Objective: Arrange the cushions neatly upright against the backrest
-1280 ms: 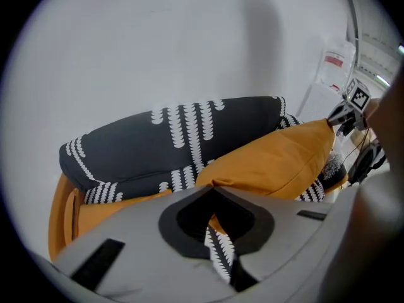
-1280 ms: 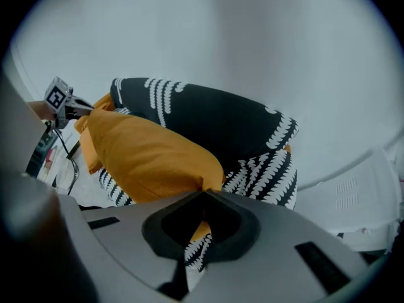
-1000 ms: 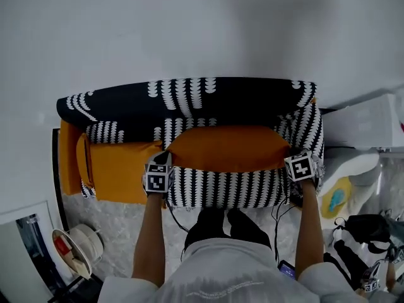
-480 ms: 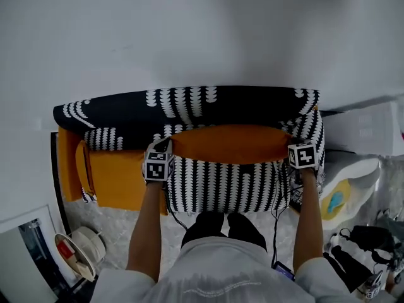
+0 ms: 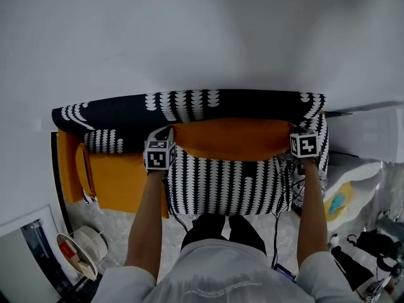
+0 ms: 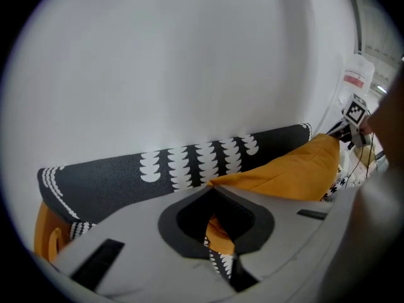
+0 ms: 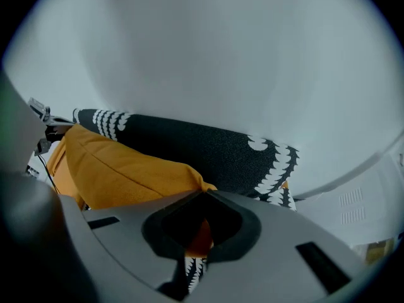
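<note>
Head view: my left gripper and right gripper pinch opposite ends of the long orange fabric cushion, which lies along the front of the black, white-patterned sofa backrest. Left gripper view: jaws closed on an orange cushion corner below the backrest. Right gripper view: jaws likewise clamped on orange corner fabric.

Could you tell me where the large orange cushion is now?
Head view: the large orange cushion sits centre-right against the backrest, held between the left gripper and right gripper.
</note>
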A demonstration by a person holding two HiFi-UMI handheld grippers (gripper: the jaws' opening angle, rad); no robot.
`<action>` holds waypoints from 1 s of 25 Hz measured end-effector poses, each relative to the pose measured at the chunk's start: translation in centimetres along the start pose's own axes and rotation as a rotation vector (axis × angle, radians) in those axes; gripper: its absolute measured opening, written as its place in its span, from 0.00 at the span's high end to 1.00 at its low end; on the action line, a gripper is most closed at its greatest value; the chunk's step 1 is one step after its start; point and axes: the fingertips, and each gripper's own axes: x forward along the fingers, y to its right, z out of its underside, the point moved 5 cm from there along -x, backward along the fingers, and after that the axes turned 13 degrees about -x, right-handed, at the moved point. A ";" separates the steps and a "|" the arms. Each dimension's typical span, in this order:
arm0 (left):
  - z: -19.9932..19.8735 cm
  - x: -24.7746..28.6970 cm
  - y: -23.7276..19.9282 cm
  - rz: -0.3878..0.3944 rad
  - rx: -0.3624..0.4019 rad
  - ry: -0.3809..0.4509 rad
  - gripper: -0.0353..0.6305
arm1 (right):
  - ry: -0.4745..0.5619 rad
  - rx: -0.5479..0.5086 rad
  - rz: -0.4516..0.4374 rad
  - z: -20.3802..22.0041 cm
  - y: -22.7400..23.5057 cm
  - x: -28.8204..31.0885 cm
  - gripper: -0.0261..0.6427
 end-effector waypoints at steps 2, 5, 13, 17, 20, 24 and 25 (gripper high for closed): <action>-0.6 0.8 -0.1 0.003 0.002 0.007 0.91 | 0.004 0.014 -0.001 -0.4 0.4 0.7 0.94; -1.3 1.6 -0.2 -0.019 -0.005 0.018 0.91 | 0.027 0.073 0.015 -1.2 1.2 1.5 0.94; -2.9 -1.1 -1.1 -0.105 -0.043 0.138 0.78 | 0.147 0.133 0.190 -2.4 3.0 -1.9 0.77; -1.6 -5.1 -2.2 -0.141 -0.079 0.181 0.78 | 0.206 0.047 0.249 -2.5 2.3 -5.5 0.77; -0.1 -9.0 -2.9 -0.147 -0.105 0.220 0.79 | 0.248 0.005 0.230 -2.6 0.3 -8.5 0.78; 3.4 -15.9 -3.9 -0.189 -0.169 0.295 0.82 | 0.365 -0.015 0.170 -3.2 -3.9 -12.9 0.83; 4.4 -17.8 -4.0 -0.198 -0.187 0.319 0.83 | 0.397 -0.026 0.156 -3.4 -5.1 -14.1 0.86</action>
